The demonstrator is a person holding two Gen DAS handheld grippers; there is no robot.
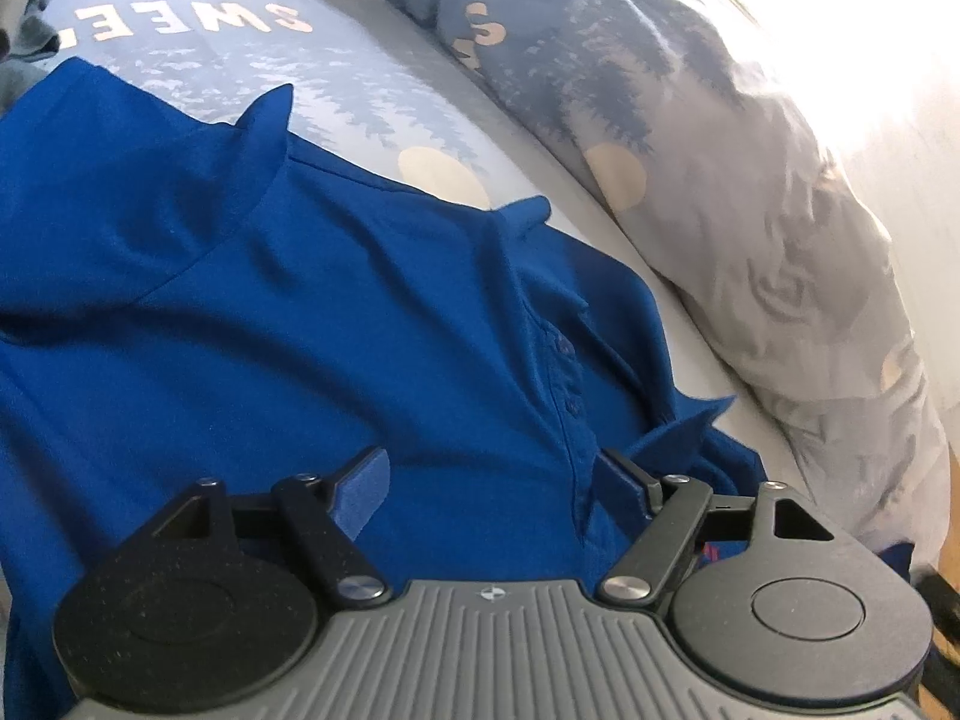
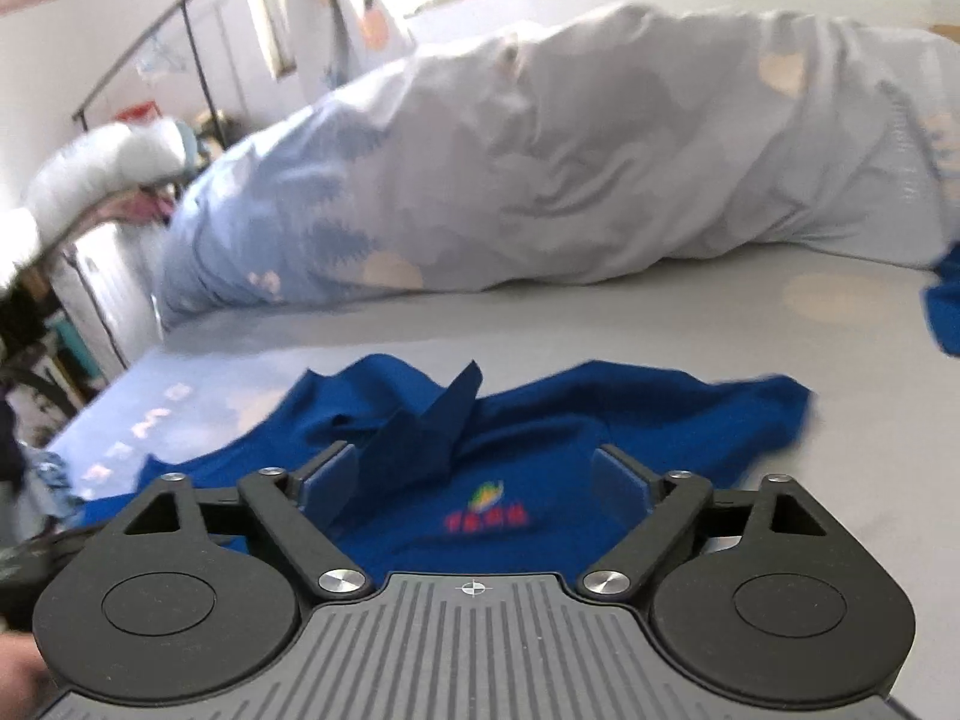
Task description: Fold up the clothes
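Left gripper (image 1: pixel 498 486) jaws wide, holding nothing, over smooth knit blue polo shirt (image 1: pixel 252 312) near button placket (image 1: pixel 567 378). Right gripper (image 2: pixel 474 480) jaws wide, empty; shirt's stiff collar point (image 2: pixel 447 414) between them, blurred red-green chest logo (image 2: pixel 489 507) unreadable. Shirt lies on grey bedsheet (image 1: pixel 252 60) printed "SWEE…". Beyond, rumpled tree-print duvet (image 2: pixel 570 150).

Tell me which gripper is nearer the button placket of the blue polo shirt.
Left. The left gripper hovers open right over the shirt's button placket, just short of the collar. The right gripper sits open over the shirt's chest logo; no buttons show in its view.
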